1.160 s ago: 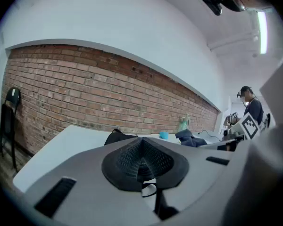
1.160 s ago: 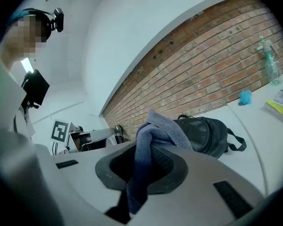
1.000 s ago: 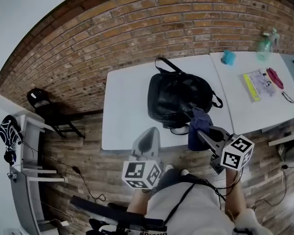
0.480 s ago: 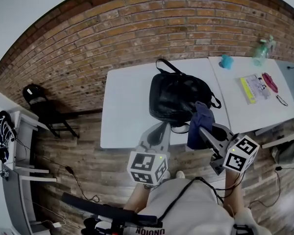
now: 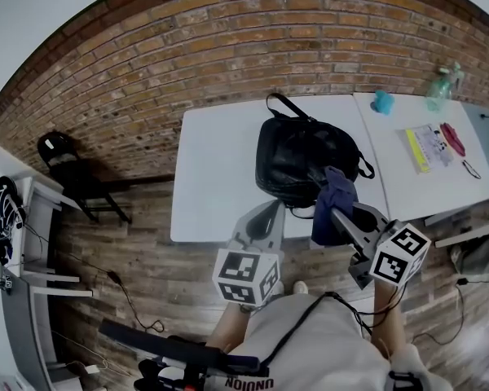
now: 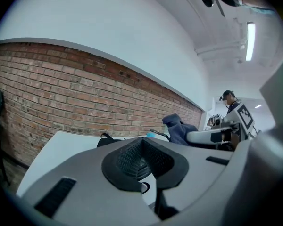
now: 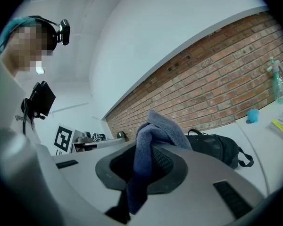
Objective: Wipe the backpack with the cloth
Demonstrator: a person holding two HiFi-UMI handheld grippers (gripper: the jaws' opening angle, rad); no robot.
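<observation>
Right gripper (image 7: 142, 169) is clamped on the blue cloth (image 5: 336, 192) — held over the near edge of the black backpack (image 5: 303, 155), which lies on the white table (image 5: 216, 161). Left gripper (image 5: 265, 214) jaws are together with nothing between them — it sits at the table's front edge.

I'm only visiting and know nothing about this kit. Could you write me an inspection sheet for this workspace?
Surface: white table, bare beside the bag.
Job's things: black backpack lying on that table; blue cloth hanging from the right tongs.
Clutter: on the neighbouring white table, a green spray bottle, a small teal object and a yellow-edged booklet.
Grippers: left tongs shut and empty; right tongs shut on the cloth.
Cables: black cable on the floor.
Surroundings: red brick wall, wooden plank floor, black chair.
</observation>
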